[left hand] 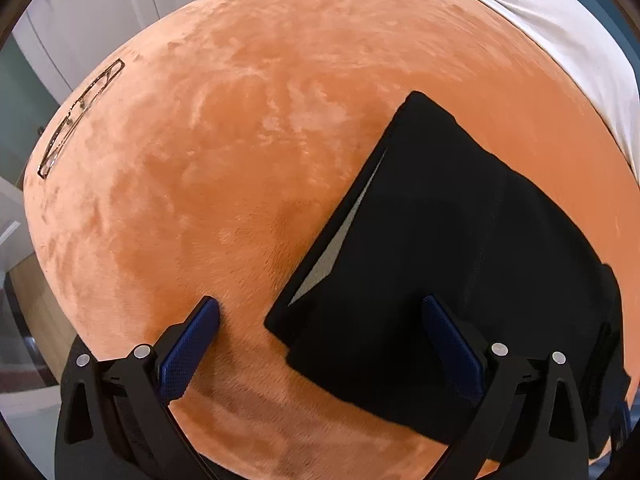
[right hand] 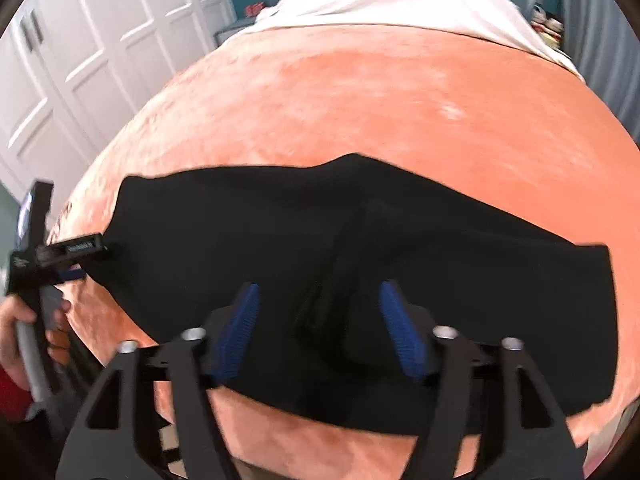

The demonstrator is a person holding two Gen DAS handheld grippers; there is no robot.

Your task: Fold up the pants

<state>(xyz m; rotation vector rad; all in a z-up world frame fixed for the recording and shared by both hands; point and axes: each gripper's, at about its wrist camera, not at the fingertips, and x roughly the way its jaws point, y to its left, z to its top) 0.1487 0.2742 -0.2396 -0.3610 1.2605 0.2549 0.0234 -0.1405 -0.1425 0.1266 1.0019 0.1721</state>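
Orange blanket (left hand: 240, 160) bare beyond folded pants (left hand: 440, 260)

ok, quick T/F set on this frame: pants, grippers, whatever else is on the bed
1. The pants are black. True.
2. Both grippers are shut on the pants. False: the left gripper and the right gripper are open, holding nothing.
3. The pants lie on an orange blanket. True.
4. Glasses lie on the pants. False: they lie on the blanket, well apart from them.
5. The blanket covers the whole bed. False: a white sheet shows beyond it.
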